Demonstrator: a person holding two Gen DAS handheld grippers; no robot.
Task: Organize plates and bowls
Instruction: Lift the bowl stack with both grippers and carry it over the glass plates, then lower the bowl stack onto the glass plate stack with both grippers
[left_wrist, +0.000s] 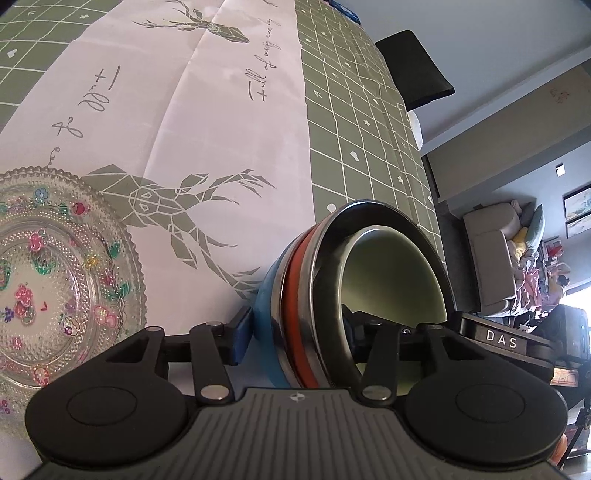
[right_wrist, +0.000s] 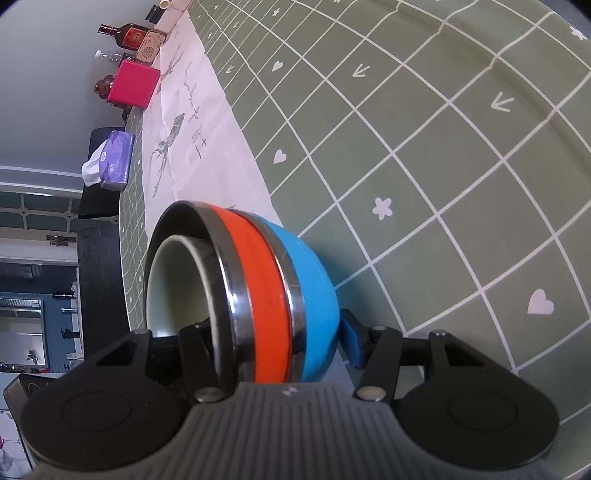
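Three nested bowls (left_wrist: 295, 295) – blue, orange, green – one glass plate (left_wrist: 55, 266).

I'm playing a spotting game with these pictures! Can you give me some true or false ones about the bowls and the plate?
1. The blue bowl is the outermost in the stack. True.
2. The orange bowl sits alone on the table. False: it is nested inside the blue one.
3. The glass plate has coloured flowers. True.
4. The tablecloth is red. False: it is green with white lines.
5. Both hand-held grippers clamp the bowl stack. True: left hand-held gripper, right hand-held gripper.
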